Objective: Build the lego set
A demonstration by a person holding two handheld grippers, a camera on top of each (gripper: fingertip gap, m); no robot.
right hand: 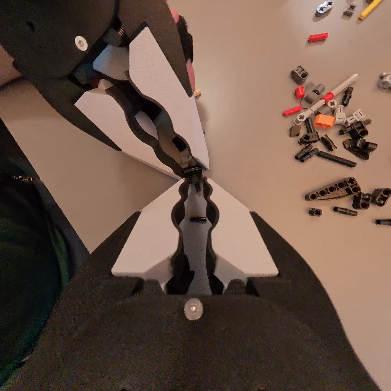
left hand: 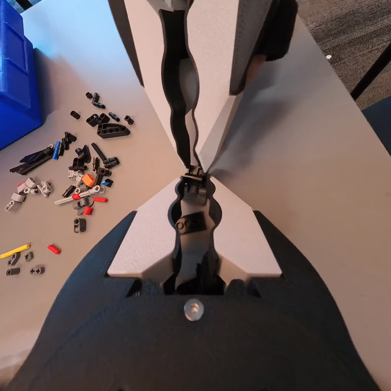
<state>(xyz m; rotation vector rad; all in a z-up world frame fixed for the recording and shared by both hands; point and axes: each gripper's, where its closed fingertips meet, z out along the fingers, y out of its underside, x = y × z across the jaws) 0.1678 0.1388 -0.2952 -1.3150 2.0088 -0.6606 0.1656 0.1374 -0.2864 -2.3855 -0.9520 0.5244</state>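
Observation:
My left gripper (left hand: 193,179) is shut on a small black connector piece (left hand: 193,190) and holds it above the table. My right gripper (left hand: 194,166) comes in from the far side, tip to tip with it. In the right wrist view my right gripper (right hand: 195,181) is shut on a short black pin (right hand: 197,185). The pin's end touches the connector (right hand: 191,169) held by my left gripper (right hand: 190,167). Loose lego parts (left hand: 84,169) lie scattered on the table; they also show in the right wrist view (right hand: 330,127).
A blue bin (left hand: 17,74) stands at the table's far left. A black studded plate (left hand: 191,223) and a spare black pin (right hand: 197,219) lie on the table under the grippers. A long black beam (right hand: 332,189) lies to the right. The table edge (left hand: 330,63) runs at the upper right. Both grippers' tips are close together, under 4 cm apart. From the left gripper's tips to the black studded plate (left hand: 191,223) is close to 4 cm.

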